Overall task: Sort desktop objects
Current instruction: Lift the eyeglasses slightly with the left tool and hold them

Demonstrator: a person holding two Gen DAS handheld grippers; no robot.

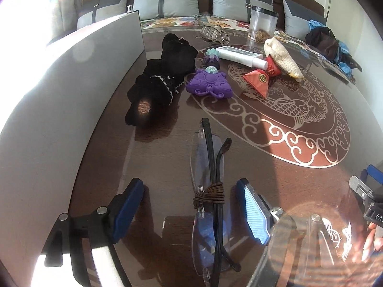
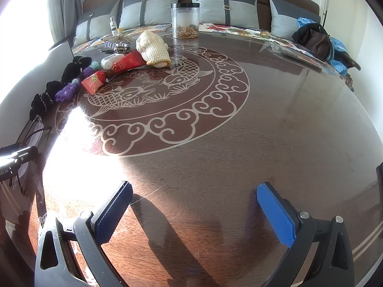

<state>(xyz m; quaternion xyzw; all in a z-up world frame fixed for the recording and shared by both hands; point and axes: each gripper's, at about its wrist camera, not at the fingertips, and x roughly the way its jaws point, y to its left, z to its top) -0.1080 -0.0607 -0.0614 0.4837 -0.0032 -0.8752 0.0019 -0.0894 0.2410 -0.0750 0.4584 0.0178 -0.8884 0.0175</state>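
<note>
Left wrist view. Glasses point(image 1: 210, 191): rimless, arms folded and bound with a brown cord point(image 1: 209, 195), lying flat on the table point(image 1: 275, 179) near its left edge, lengthwise between the pads and touching neither. They look set down here to start a row along that edge. Left gripper point(image 1: 191, 210): jaws well apart, nothing held, pitched steeply down over the glasses. Beyond, in a loose line: black cloth point(image 1: 162, 81), purple toy point(image 1: 208, 86), red packet point(image 1: 261, 76), white tube point(image 1: 241, 56), knit mitt point(image 1: 284, 57), jar point(image 1: 262, 24). They appear to be grouped at the far left on purpose, which leaves the centre bare.

Right wrist view. Right gripper point(image 2: 195, 212): jaws wide, empty, tilted down over bare wood in the near middle, apparently waiting. The same cluster sits far left; the jar point(image 2: 185, 20) stands upright at the far edge. The glasses show only faintly at the left margin point(image 2: 36, 134), beside the left gripper's body.
</note>
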